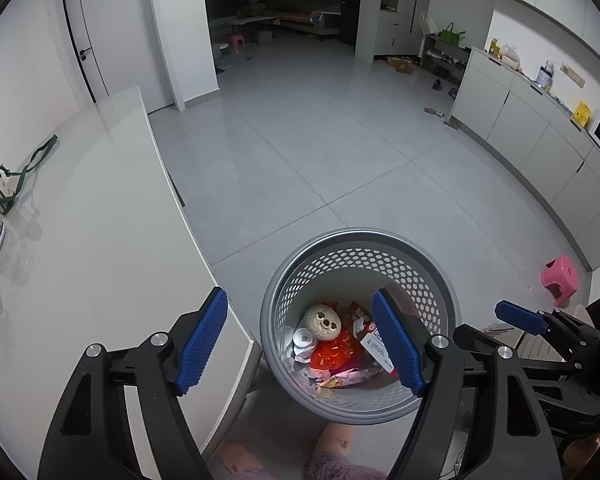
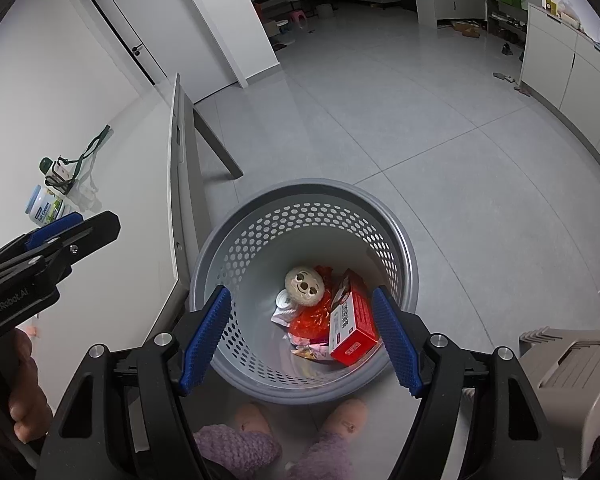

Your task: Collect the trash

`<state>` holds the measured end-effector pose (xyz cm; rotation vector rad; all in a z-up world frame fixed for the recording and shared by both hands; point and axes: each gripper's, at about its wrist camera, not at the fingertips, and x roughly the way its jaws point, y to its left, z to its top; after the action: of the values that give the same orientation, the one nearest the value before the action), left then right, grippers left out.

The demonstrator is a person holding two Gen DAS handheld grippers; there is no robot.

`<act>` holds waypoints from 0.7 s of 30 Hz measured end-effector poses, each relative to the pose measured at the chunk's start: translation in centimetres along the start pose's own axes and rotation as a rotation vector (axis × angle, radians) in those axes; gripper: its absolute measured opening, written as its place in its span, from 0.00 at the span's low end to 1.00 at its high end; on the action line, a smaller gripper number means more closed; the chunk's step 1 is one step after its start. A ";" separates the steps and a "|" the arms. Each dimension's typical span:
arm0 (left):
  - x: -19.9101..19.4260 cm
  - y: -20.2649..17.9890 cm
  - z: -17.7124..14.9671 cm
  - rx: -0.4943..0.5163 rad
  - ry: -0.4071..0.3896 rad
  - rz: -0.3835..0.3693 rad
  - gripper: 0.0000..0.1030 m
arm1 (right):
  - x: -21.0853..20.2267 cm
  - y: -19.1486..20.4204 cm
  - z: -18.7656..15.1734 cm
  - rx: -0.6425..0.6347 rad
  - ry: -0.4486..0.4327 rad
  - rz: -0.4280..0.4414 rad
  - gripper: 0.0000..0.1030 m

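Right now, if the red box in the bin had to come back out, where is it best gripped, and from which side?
Probably across the two long side faces of the red box, coming straight down through the bin's open top. The box leans against the wall with its broad printed face up, and the perforated wall blocks any sideways approach. The open right gripper already hangs above it.

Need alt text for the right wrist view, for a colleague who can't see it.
Open, empty right gripper above a grey perforated bin on the tiled floor, holding a red box, a round plush face and orange wrapping. The left gripper shows at left, beside a white table.
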<state>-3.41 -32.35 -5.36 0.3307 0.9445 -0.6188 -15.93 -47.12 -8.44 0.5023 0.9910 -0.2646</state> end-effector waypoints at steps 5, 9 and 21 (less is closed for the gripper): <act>0.0 0.2 0.1 -0.002 -0.003 0.007 0.77 | 0.1 -0.2 0.1 0.005 0.000 0.002 0.68; 0.1 0.1 0.0 0.000 -0.004 0.014 0.82 | 0.1 0.0 0.1 0.003 0.002 0.002 0.68; -0.3 0.4 0.3 -0.002 -0.014 0.031 0.92 | 0.4 0.2 0.3 0.000 -0.002 0.001 0.68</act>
<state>-3.06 -32.07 -4.96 0.3384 0.9245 -0.5911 -15.45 -47.13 -8.56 0.5028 0.9892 -0.2643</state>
